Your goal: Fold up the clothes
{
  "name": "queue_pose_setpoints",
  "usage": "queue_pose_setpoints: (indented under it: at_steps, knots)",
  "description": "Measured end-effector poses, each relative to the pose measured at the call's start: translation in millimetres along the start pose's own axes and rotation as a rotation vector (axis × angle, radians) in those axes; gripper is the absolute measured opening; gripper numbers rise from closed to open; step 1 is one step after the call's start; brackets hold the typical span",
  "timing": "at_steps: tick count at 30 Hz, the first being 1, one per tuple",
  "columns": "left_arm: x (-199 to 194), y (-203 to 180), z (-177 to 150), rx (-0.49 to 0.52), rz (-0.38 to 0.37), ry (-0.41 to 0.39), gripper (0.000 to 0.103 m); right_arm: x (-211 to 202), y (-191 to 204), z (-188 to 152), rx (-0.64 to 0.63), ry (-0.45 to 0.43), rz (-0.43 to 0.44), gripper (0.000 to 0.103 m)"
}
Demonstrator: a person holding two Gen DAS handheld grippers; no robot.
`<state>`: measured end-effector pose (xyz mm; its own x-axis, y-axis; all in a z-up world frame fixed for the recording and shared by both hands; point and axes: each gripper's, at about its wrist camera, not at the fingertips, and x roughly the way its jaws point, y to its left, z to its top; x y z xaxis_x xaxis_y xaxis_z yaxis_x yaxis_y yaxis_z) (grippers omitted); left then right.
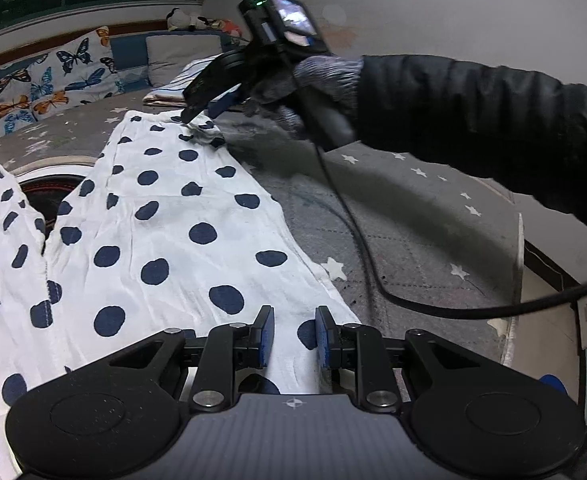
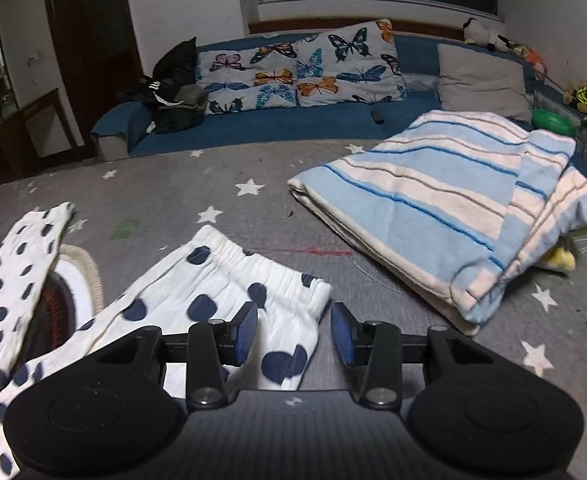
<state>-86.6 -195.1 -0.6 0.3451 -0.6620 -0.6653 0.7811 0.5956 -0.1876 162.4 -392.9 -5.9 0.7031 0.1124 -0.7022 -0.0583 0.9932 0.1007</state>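
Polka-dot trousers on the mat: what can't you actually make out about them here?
- Polka-dot trousers, left wrist view: lower legs cut off by the picture's edge.
- Waistband, right wrist view: its near corner is hidden behind the right tongs.
- Right tongs, left wrist view: blurred, so contact with the cloth is unclear.
- Round thing under the trousers: mostly covered.

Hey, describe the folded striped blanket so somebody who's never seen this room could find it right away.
Start at the grey star-print cover spread in front of the blue sofa. On its right side, just below the plain grey cushion, lies the folded striped blanket. Its light blue and cream bands with thin dark blue lines set it apart from the white polka-dot pants to its left.
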Motion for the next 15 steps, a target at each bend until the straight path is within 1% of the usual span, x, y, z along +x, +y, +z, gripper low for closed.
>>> queue_pose_setpoints:
  at_steps: [3,5,9,13,15]
  knots:
    - [1,1,1,0.000,-0.019,0.001,0.023,6,-1,-1,0.006,-0.012,-0.013,0.016]
    - [2,1,0,0.002,-0.030,0.001,0.022,5,0,-1,0.003,-0.020,-0.033,0.007]
    - [2,1,-1,0.009,-0.053,-0.002,0.022,-6,-2,2,-0.009,-0.054,-0.099,0.006]
    - [2,3,-2,0.002,-0.062,-0.007,0.022,-1,-10,-1,-0.020,-0.024,-0.147,0.007]
    - [1,5,-2,0.001,-0.063,-0.008,0.022,-2,-13,-2,-0.016,-0.024,-0.147,0.009]
